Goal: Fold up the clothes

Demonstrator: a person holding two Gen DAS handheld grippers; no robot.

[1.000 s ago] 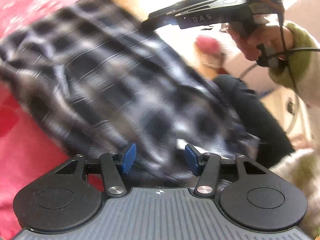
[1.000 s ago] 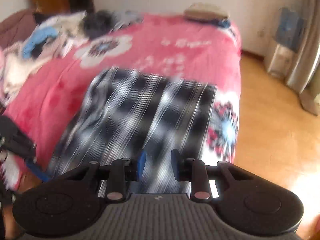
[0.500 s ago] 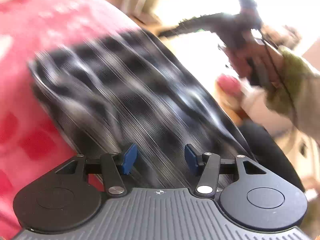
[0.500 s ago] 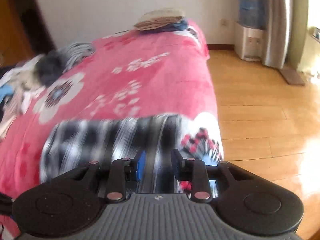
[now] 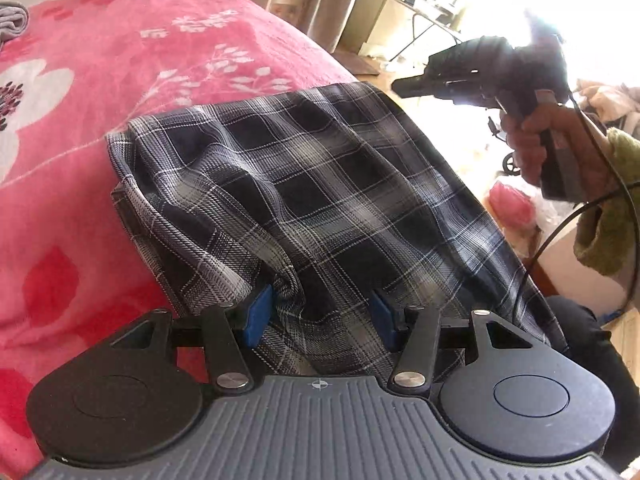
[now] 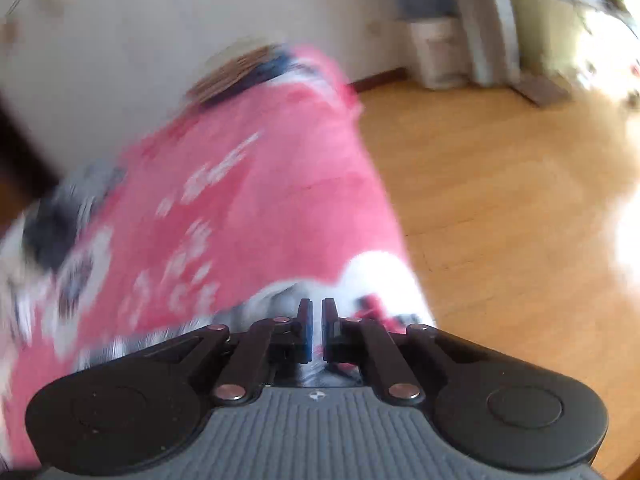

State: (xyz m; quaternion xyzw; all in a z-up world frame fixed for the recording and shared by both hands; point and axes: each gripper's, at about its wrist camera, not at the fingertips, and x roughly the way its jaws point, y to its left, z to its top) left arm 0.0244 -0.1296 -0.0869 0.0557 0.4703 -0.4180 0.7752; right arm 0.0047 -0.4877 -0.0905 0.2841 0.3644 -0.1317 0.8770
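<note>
- My left hand-held gripper (image 5: 318, 314) stands half open over the shirt (image 5: 320, 200) on the bed (image 5: 120, 60).
- My right hand-held gripper (image 6: 317, 330) has closed, apparently empty.
- I'd square edges before pinching.

Each camera looks down past its own fingers, close above the pink blanket (image 5: 120, 80), which both share.
</note>
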